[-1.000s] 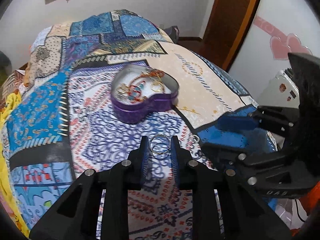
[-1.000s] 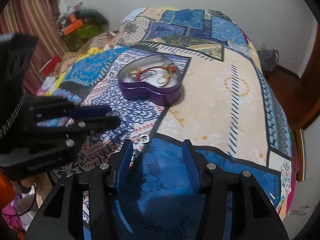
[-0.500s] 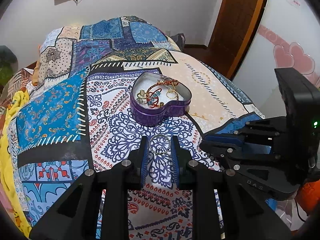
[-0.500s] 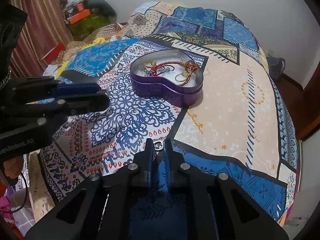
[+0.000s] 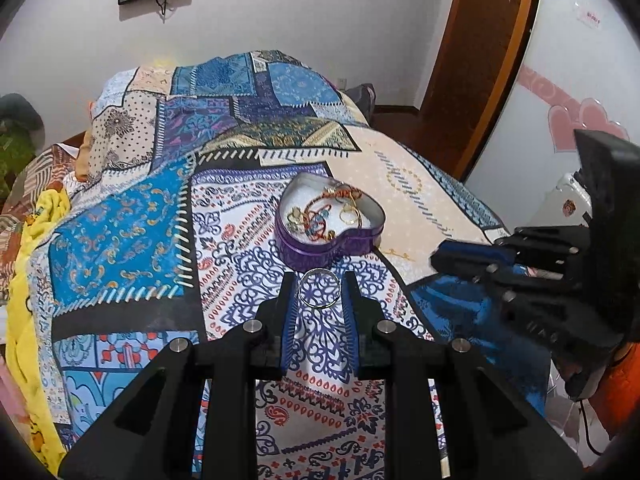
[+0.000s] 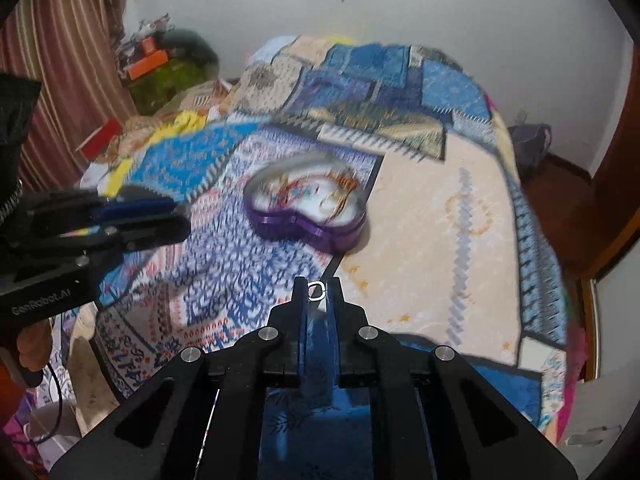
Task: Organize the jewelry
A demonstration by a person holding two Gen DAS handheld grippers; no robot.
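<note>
A purple heart-shaped tin (image 5: 332, 236) sits on the patchwork bedspread (image 5: 132, 236), holding red, gold and blue jewelry (image 5: 324, 216). My left gripper (image 5: 319, 290) is shut on a large silver ring (image 5: 319, 289), held above the bed just short of the tin. My right gripper (image 6: 317, 291) is shut on a small silver ring (image 6: 316, 291), also lifted off the bedspread (image 6: 432, 240) in front of the tin (image 6: 308, 216). Each gripper shows in the other's view: the right gripper (image 5: 472, 258) at the right edge, the left gripper (image 6: 160, 216) at the left edge.
The bedspread drops off at the right toward a wooden door (image 5: 476, 60) and a white wall with pink hearts (image 5: 576, 120). Striped curtains (image 6: 60, 92) and clutter (image 6: 160, 68) stand to the bed's left. A yellow blanket (image 5: 24, 280) lies along the left side.
My right gripper closed on the small ring that lay on the bedspread and lifted it. My left gripper rose with the large ring, so the tin looks farther off.
</note>
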